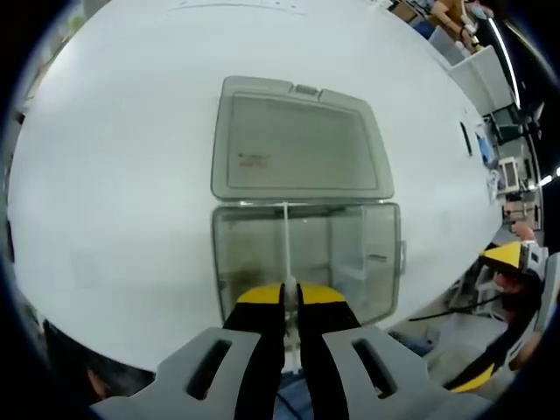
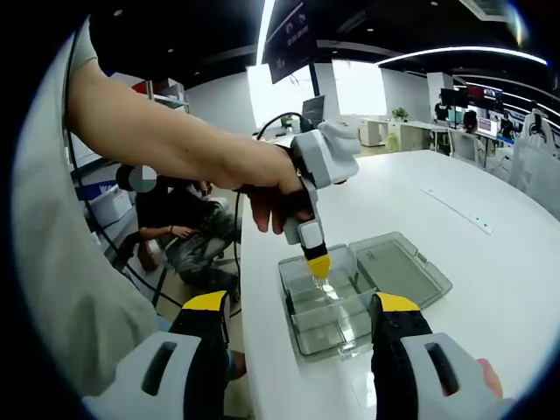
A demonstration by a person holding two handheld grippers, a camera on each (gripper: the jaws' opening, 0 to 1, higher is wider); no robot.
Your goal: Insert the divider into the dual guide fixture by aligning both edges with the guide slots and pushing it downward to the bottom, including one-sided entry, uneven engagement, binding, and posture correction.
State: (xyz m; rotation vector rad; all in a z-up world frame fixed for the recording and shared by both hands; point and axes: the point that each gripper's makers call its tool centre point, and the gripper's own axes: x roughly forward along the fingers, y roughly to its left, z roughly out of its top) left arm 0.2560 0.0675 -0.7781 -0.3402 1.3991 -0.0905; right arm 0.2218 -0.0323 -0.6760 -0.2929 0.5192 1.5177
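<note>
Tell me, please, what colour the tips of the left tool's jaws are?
Yellow, on black jaws; the left tool shows it best in the left gripper view.

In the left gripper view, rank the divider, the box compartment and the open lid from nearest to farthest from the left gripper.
1. Divider: clamped between the left gripper jaws, standing upright in the box.
2. Clear box compartment: just beyond the jaws, around the divider.
3. Open lid: lying flat on the white table, past the box.

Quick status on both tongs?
Left tongs: shut on the divider, over the clear box.
Right tongs: open, holding nothing.
</note>
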